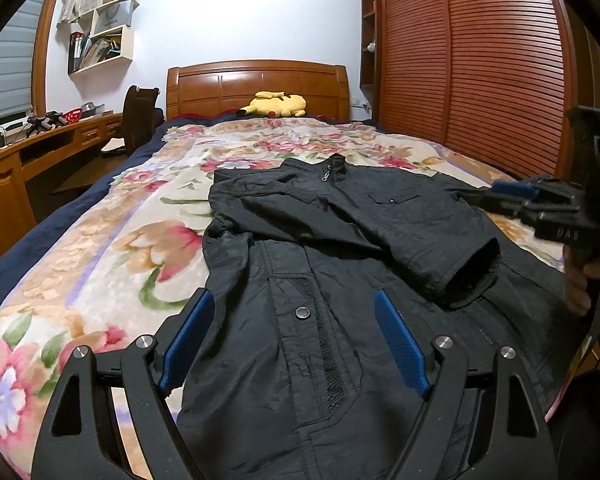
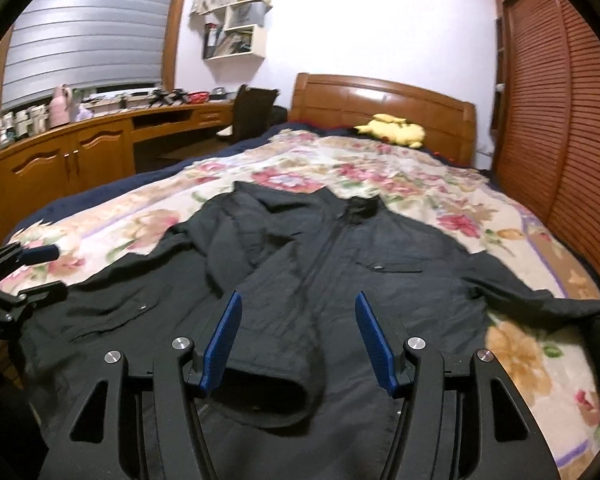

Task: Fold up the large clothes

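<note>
Both of my claws hang open over the black jacket (image 1: 340, 240). My left claw (image 1: 296, 340) fills the bottom of its own view, its blue pads spread wide with nothing pressed between them; below the gap lies the jacket's front, with a round snap and a strip of zipper showing. My right claw (image 2: 298, 340) sits at the bottom of its own view, its pads apart too, and the cuff of a folded-over sleeve (image 2: 260, 396) lies under the gap without either pad pressing on it. In the left view that same sleeve crosses the jacket's chest toward the lower right of the frame, and my right claw shows at the right edge, with part of my hand (image 1: 580, 280) behind it.

Further out, the jacket lies front up on the flowered blanket (image 1: 100, 248), collar toward the top of the frame, its other sleeve stretched to the right edge in the right view. Beyond it a yellow plush toy (image 1: 274, 105) rests by the wooden headboard (image 1: 256, 82). A slatted wardrobe (image 1: 480, 60) fills the right side, a desk (image 2: 80, 152) the left.
</note>
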Tool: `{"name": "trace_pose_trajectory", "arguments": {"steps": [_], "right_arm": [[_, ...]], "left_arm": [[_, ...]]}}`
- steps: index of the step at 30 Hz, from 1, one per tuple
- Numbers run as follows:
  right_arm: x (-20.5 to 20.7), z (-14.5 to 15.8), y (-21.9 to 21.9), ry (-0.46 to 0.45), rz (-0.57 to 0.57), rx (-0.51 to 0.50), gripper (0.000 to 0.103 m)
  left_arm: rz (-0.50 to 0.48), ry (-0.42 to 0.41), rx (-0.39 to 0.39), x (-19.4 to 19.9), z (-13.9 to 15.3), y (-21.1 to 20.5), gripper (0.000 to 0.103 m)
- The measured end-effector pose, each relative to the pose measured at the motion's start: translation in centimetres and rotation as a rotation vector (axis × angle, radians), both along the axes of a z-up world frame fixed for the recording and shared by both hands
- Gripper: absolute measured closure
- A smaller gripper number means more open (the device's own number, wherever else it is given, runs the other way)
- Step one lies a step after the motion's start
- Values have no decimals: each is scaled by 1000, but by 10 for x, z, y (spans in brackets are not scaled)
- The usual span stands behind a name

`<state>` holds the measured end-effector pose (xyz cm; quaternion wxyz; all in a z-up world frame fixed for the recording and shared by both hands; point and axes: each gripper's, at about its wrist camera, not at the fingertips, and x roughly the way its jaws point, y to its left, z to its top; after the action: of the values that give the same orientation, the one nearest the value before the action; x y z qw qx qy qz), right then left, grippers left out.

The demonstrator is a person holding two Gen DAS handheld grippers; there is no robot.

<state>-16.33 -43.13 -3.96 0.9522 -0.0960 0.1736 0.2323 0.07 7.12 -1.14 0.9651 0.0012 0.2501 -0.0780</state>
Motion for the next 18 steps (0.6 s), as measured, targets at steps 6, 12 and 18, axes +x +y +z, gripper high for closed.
{"name": "trace_pose_trajectory", "arguments": {"steps": [6,12,18], "right_arm": [[14,-11,18,79,68,-30,42],[25,-23,39,140,138,-126,42],[42,-30,39,206,140,-167,42]], "left_arm": [[-8,4,8,0,-2,-6,20],[-6,9,11,0,-3,-8,20],[-12,11,13,0,-3,-8,20]]}}
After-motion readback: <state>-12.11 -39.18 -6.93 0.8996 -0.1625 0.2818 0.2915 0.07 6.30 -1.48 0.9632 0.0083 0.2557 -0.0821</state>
